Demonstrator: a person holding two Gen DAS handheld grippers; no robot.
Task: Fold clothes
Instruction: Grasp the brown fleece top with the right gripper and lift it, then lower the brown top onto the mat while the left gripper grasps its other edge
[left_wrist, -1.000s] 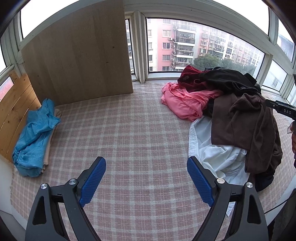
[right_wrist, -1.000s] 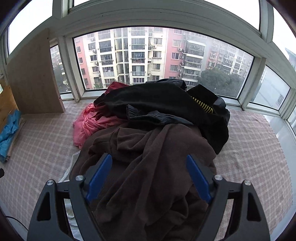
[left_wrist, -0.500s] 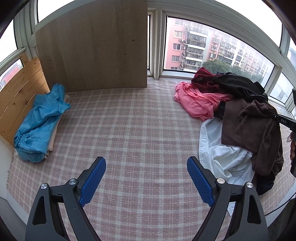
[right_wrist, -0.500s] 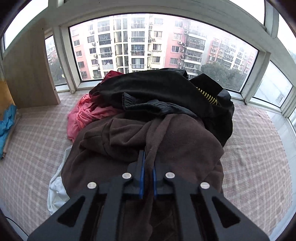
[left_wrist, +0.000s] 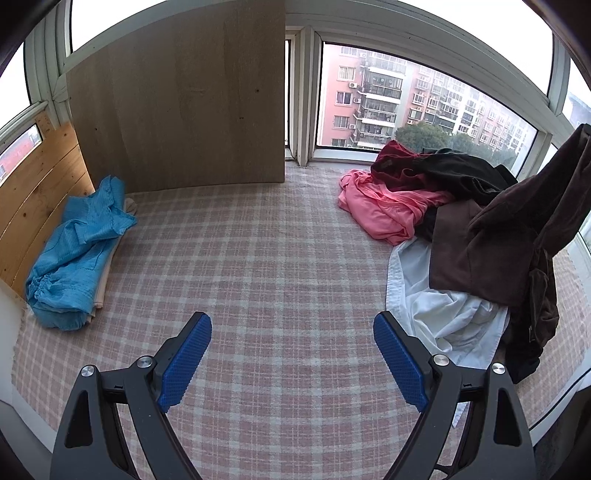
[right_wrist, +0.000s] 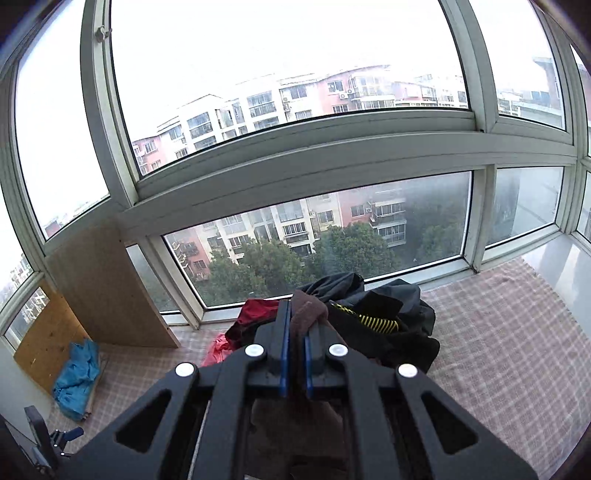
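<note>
Right tongs clamp the brown garment (lifted off the pile), left tongs spread apart.

Open plaid mat stretches left of the clothes pile; only folded blue clothing and an upright wooden board bound it far left of the pile.
</note>
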